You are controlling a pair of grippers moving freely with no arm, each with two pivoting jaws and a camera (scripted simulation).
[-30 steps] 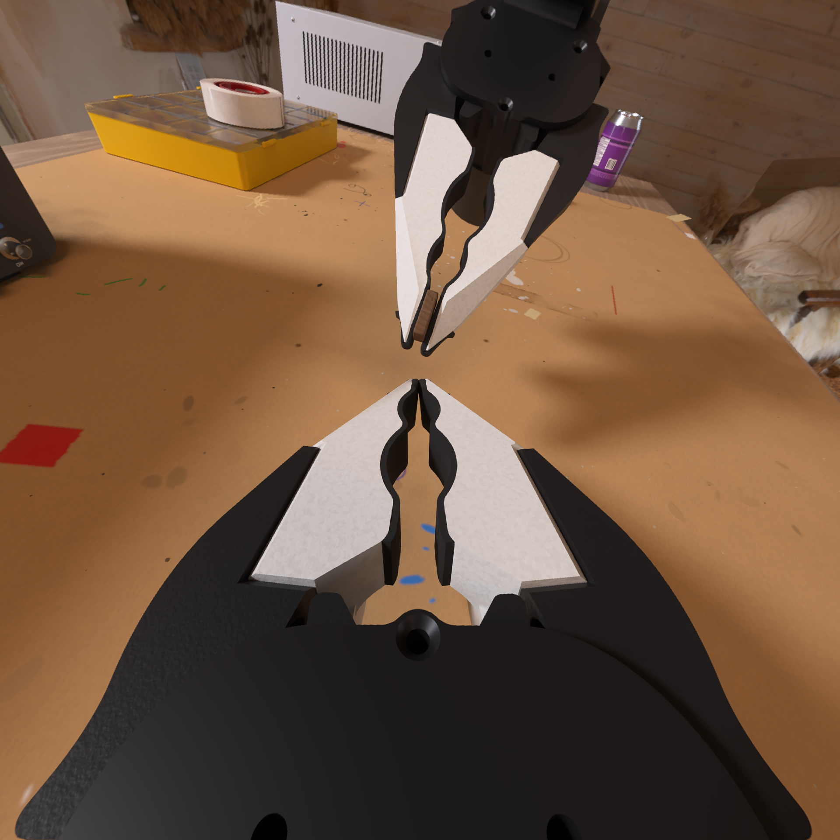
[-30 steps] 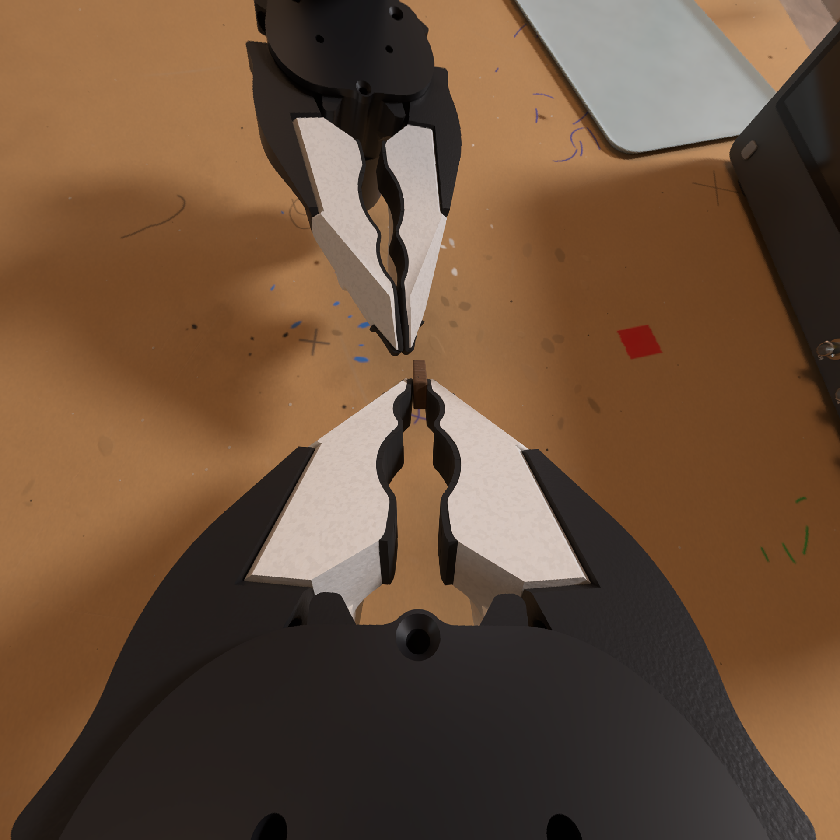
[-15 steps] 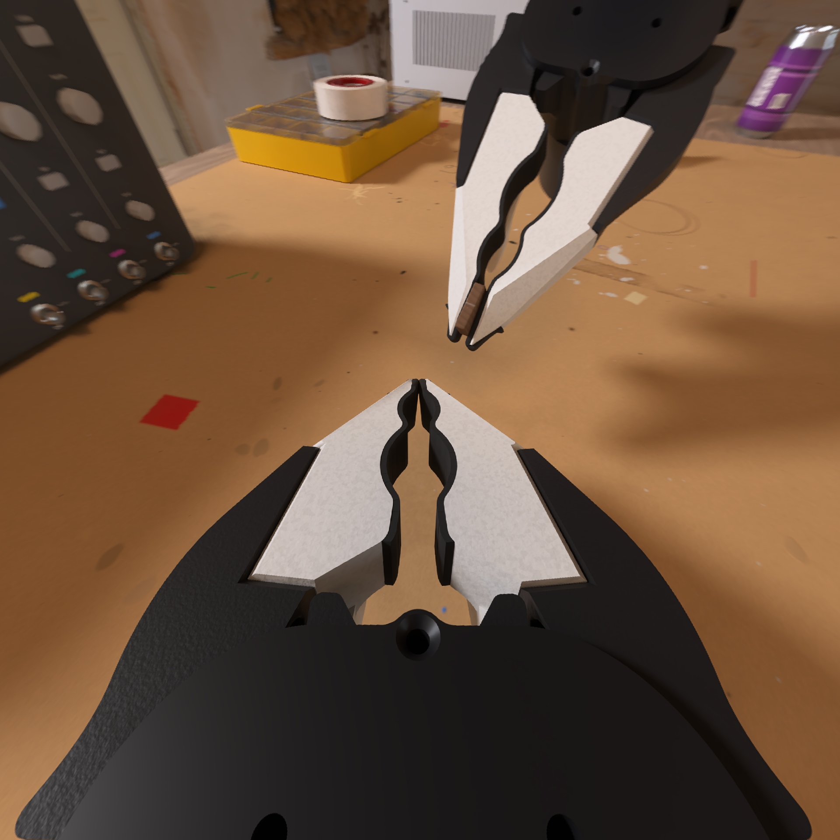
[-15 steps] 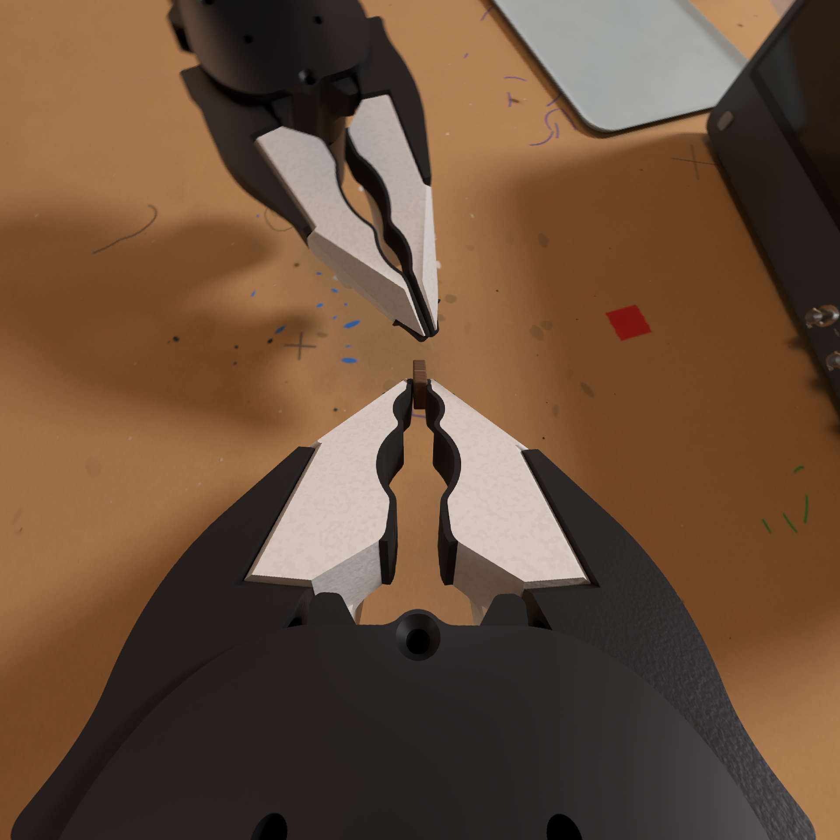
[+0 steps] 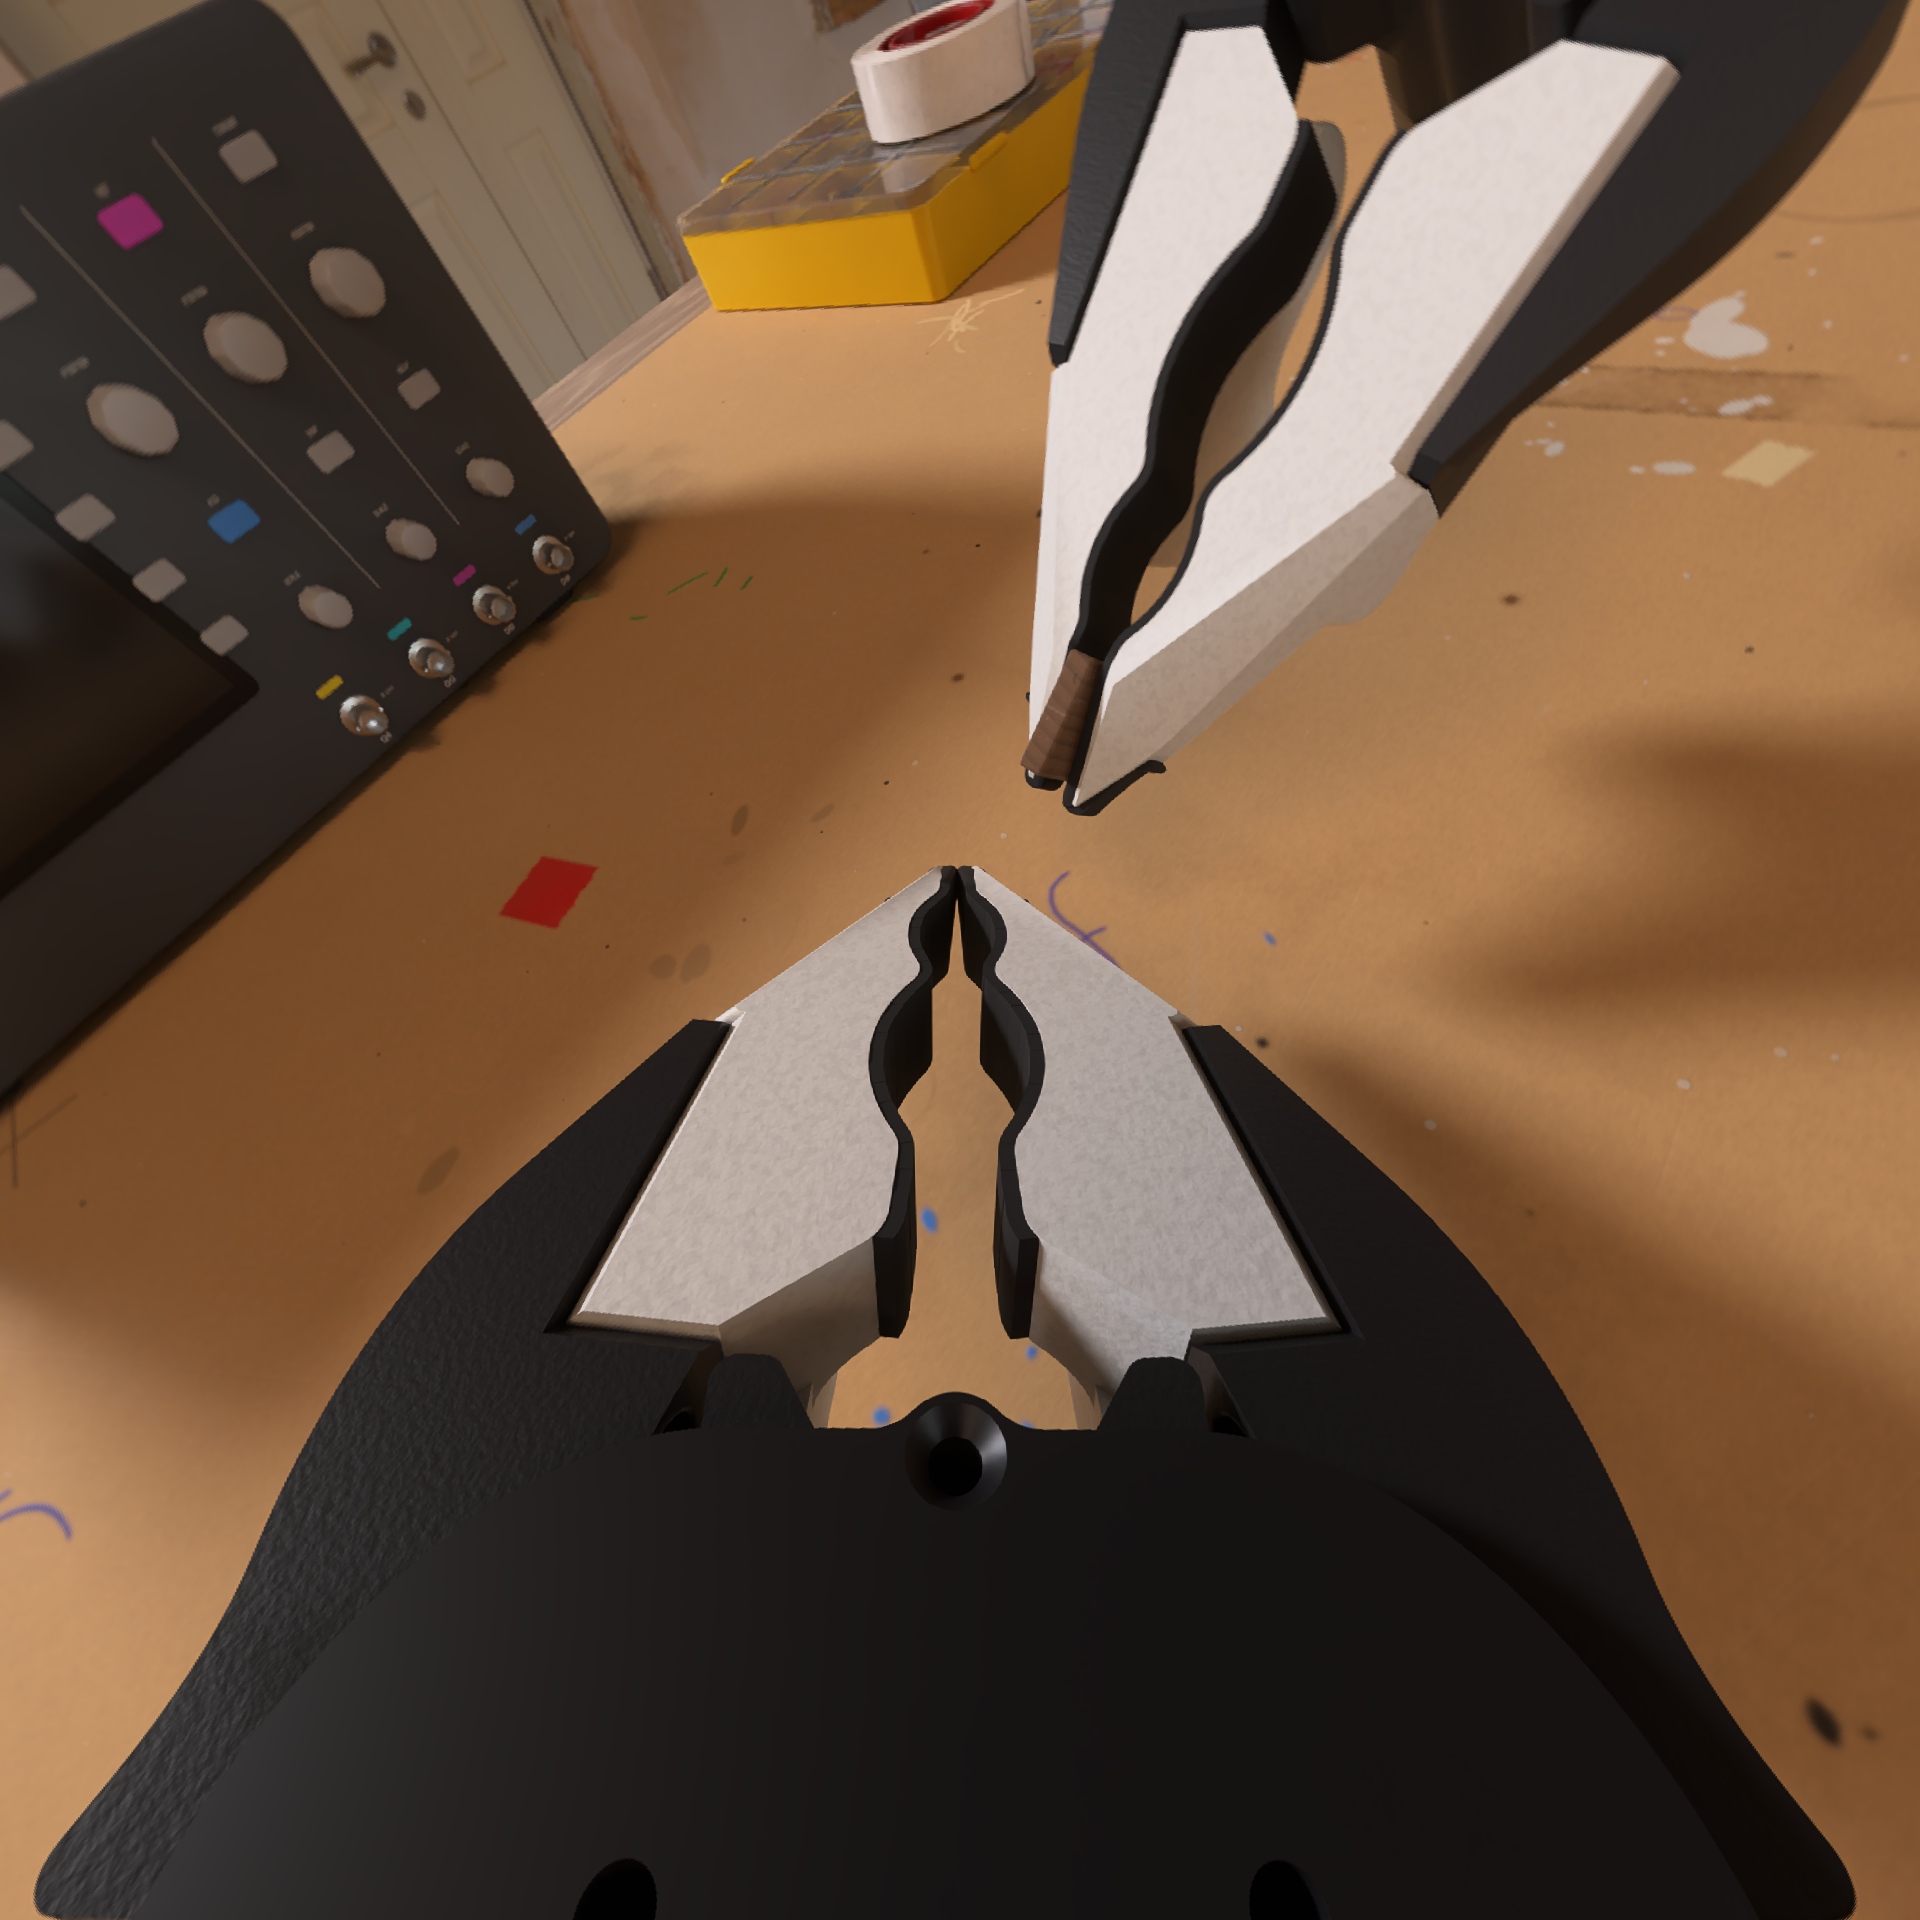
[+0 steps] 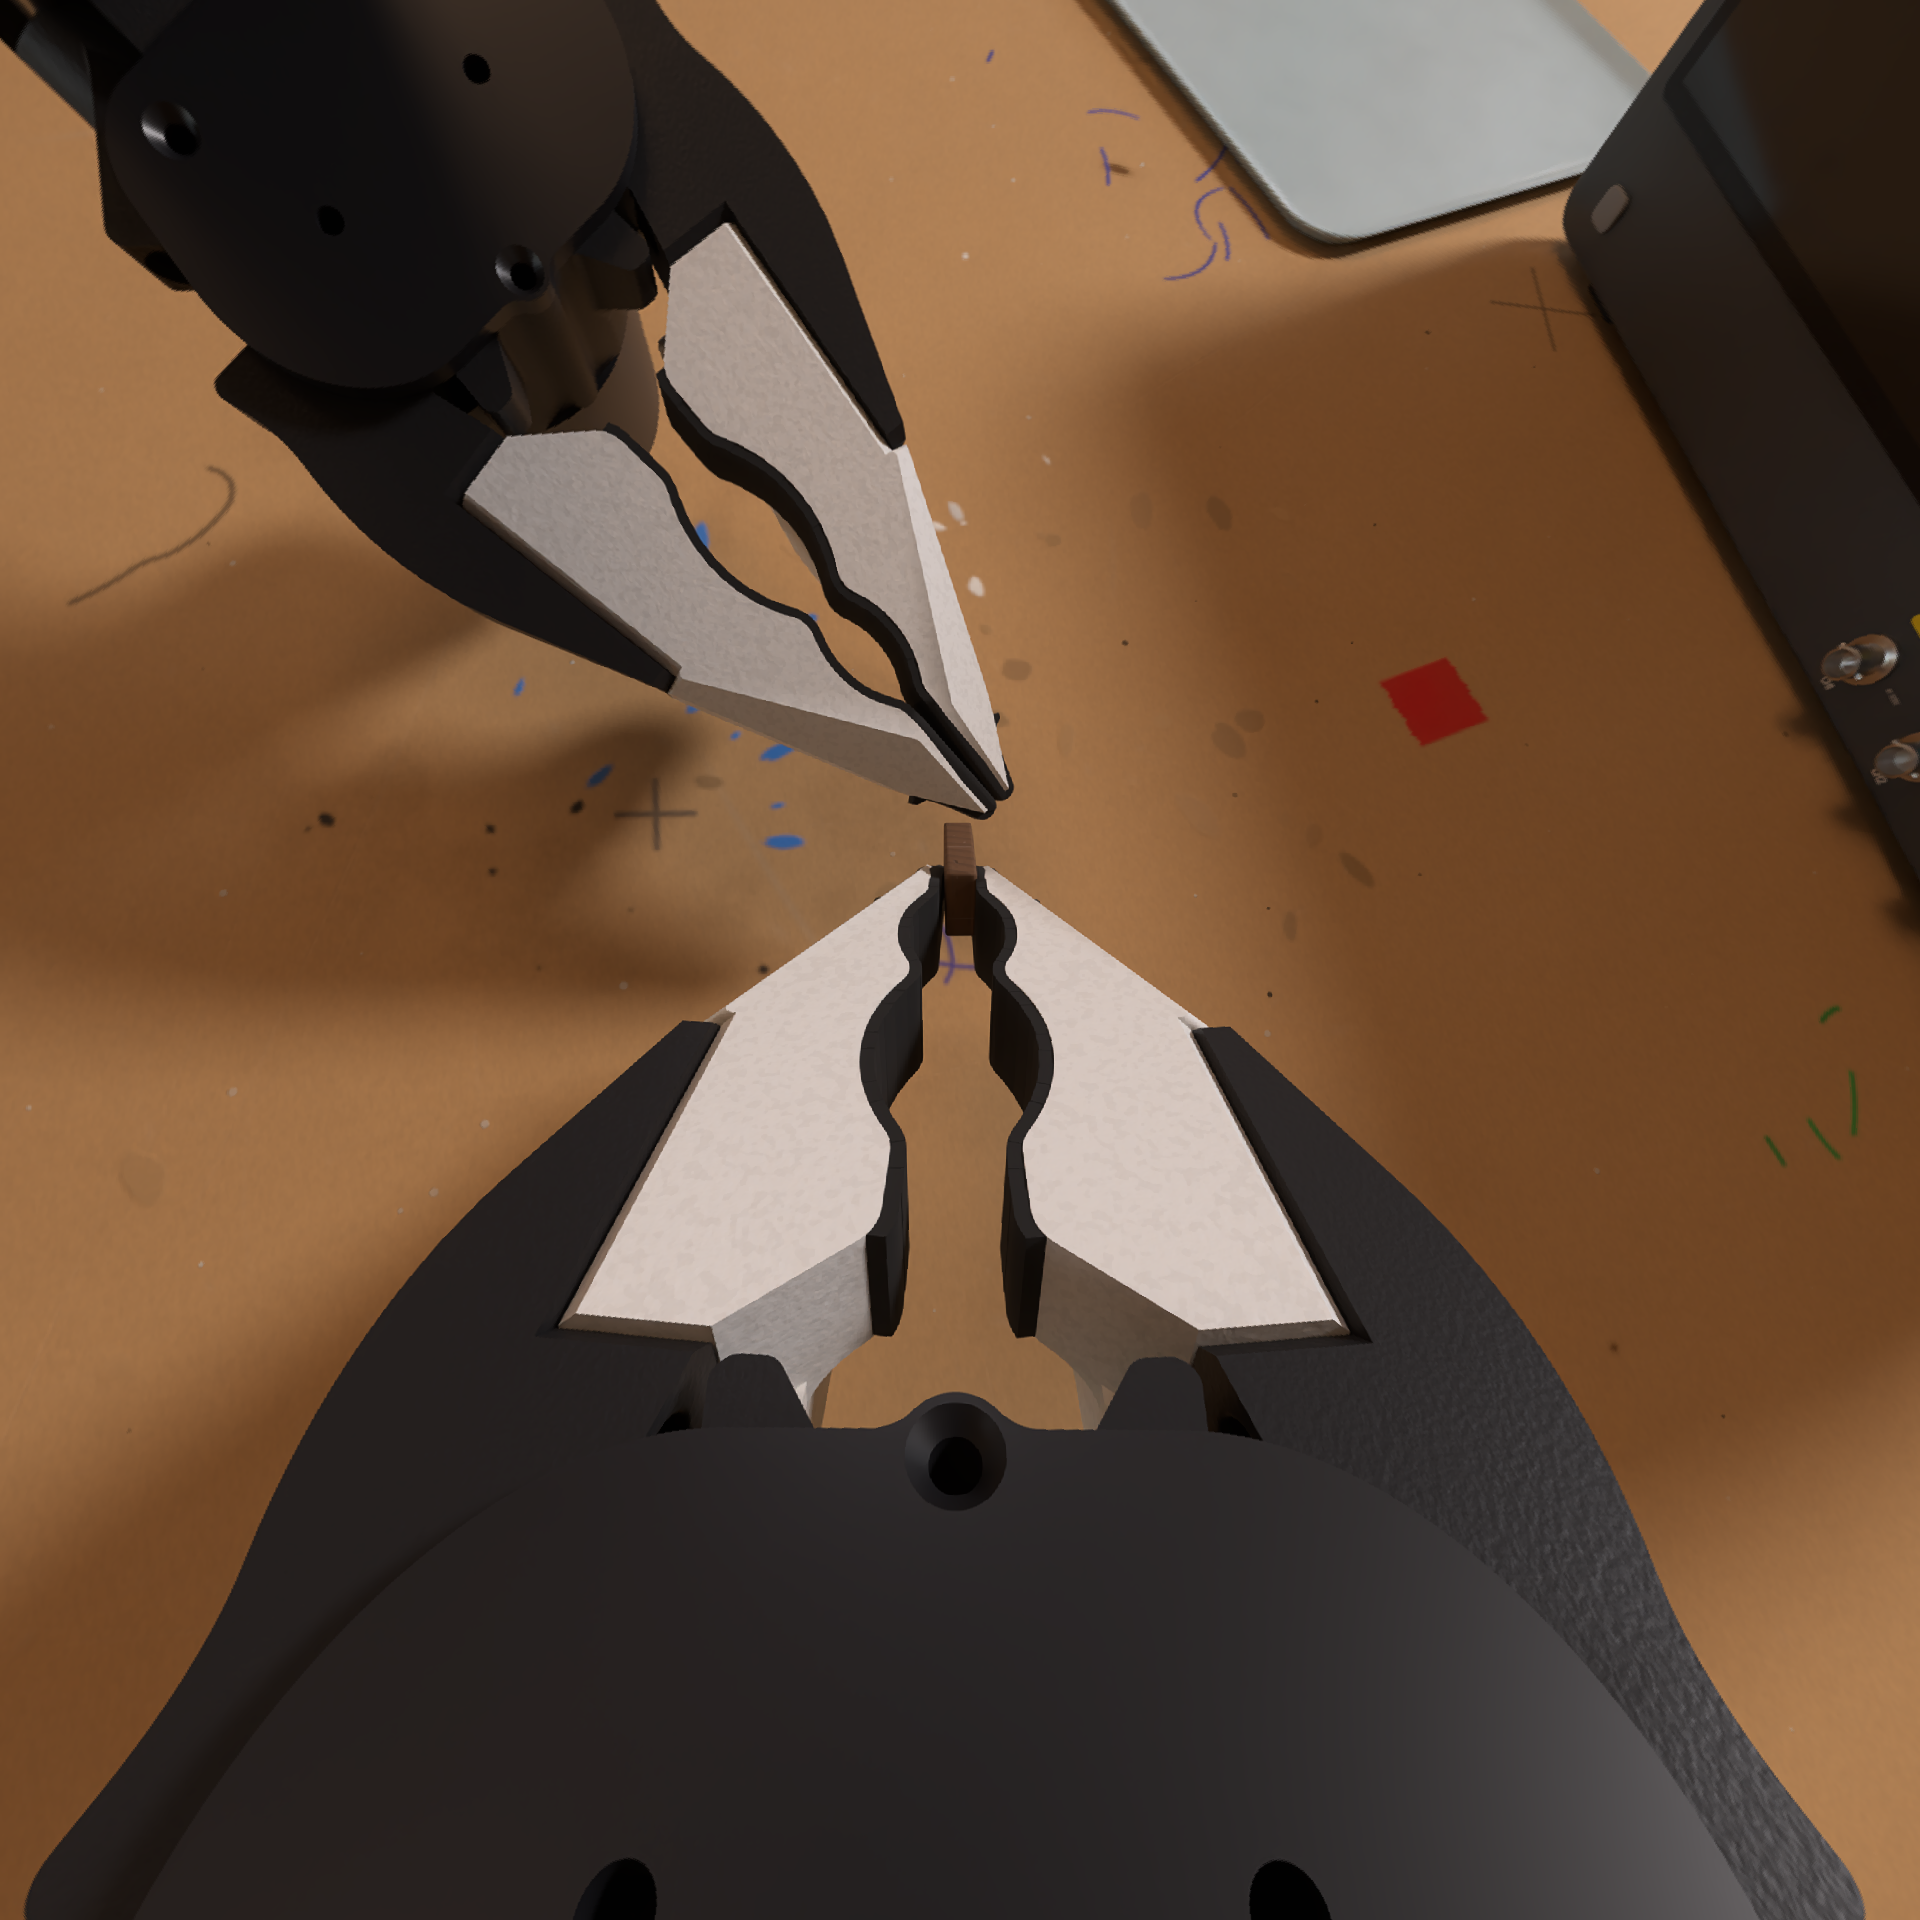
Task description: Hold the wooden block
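A small dark-brown wooden block (image 6: 958,878) is pinched between the tips of my right gripper (image 6: 957,883), held above the tan tabletop (image 6: 1351,987). In the left wrist view the block (image 5: 1062,717) shows between the right gripper's (image 5: 1060,774) white fingers, up and right of centre. My left gripper (image 5: 956,878) is shut and empty, its tips close to the block and just short of it. In the right wrist view the left gripper (image 6: 987,800) comes in from the upper left, its tips just above the block.
A black instrument with knobs and buttons (image 5: 239,468) stands at the left; its edge also shows in the right wrist view (image 6: 1766,364). A yellow parts box (image 5: 883,229) with a tape roll (image 5: 945,68) sits beyond. A red patch (image 5: 549,890) marks the table. A grey tray (image 6: 1382,94) lies farther off.
My left gripper has swung round to the left and closer, so the black instrument fills more of its view. The right gripper still holds the block; both stay shut.
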